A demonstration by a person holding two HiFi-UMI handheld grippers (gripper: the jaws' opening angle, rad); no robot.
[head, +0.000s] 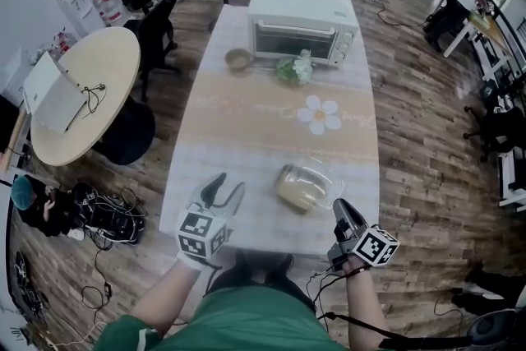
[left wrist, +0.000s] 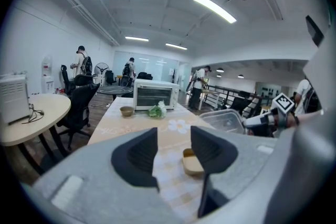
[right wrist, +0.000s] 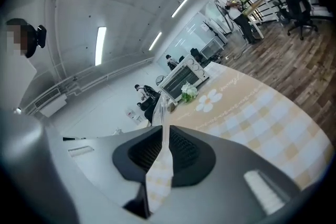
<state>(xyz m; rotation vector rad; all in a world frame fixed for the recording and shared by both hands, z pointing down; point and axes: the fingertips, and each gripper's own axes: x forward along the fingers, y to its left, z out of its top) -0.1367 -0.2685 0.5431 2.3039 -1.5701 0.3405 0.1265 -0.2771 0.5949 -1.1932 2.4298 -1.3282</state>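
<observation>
My right gripper point(head: 340, 210) is shut on the thin rim of a clear plastic container point(head: 319, 179) near the table's front edge. In the right gripper view the clear rim point(right wrist: 163, 108) stands upright between the nearly closed jaws of that gripper point(right wrist: 164, 139). A tan round dish point(head: 294, 190) lies under or in the container; in the left gripper view the tan dish point(left wrist: 192, 161) rests on the cloth with the container point(left wrist: 227, 120) tilted above it. My left gripper point(head: 231, 187) is open and empty, a little to the left of the dish, jaws point(left wrist: 174, 147) apart.
A white toaster oven point(head: 302, 25) stands at the table's far end, with a small bowl point(head: 239, 59) and a green vegetable point(head: 294, 68) in front of it. A round table point(head: 90, 86) and a black chair point(head: 156, 33) stand to the left. Cables lie on the floor.
</observation>
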